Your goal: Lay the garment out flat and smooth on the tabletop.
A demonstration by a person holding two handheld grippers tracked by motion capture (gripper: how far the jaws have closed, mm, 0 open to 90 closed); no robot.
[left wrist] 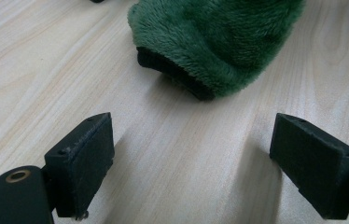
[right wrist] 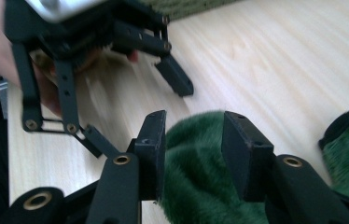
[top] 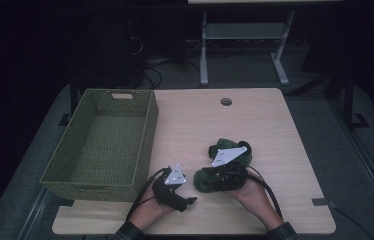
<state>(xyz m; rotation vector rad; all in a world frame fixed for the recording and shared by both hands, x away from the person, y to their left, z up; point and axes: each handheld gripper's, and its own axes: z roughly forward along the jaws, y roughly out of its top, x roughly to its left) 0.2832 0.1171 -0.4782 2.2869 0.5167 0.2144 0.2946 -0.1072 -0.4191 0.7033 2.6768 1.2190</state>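
Jaws of the right gripper [right wrist: 193, 140] set narrow around a tuft of green fleece, pads on either side of the near green slipper [right wrist: 200, 186] and seemingly just biting into the pile; jaws of the left gripper [left wrist: 191, 158] spread wide over bare wood, nothing between them. Seen from above: wooden table [top: 275, 125], olive woven basket [top: 100, 140] on its left half, right gripper [top: 222, 175] just right of the basket's near corner and over the slipper [top: 202, 180], a second green slipper [top: 235, 147] lying just beyond and touching or nearly touching the first. Left gripper [top: 175, 192] low, between basket and slipper, slipper's dark-edged end [left wrist: 172, 70] close ahead of its open jaws. Likely step: pinching the near slipper to lift it, probably toward the basket. Advice for doing it well: close fully on a thick fold of fleece rather than loose surface pile, since fluff alone may slip out; take hold near the dark-trimmed rim for firmer material; lift straight up before travelling, clearing the second slipper so as not to drag it along; raise high enough to pass over the basket's wall; keep the left gripper clear of the path, or bring it in to steady the hanging end if the slipper droops.
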